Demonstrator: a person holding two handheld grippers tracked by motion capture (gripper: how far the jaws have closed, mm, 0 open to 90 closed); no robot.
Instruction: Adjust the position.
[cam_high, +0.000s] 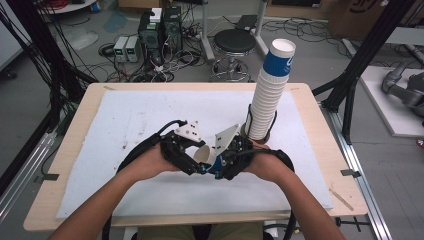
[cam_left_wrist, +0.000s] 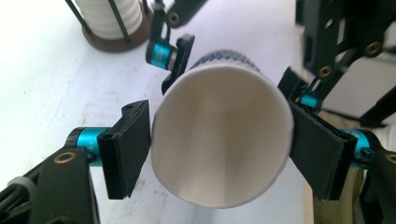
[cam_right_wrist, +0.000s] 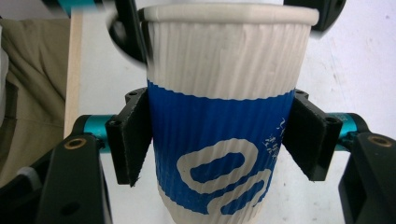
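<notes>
Near the front middle of the tabletop (cam_high: 65, 165), the paper cup (cam_high: 204, 154) lies between both grippers. The right gripper (cam_right_wrist: 217, 144) clamps its blue band, pads pressed to the ribbed wall. The left gripper view faces the cup's open mouth; the left gripper (cam_left_wrist: 219, 149) stands released, pads just beside the rim. The high view alone shows the cup stack (cam_high: 267, 100) toward the back right.

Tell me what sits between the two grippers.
A white ribbed paper cup with a blue band, lying sideways between the left gripper and right gripper, as the high view shows.
</notes>
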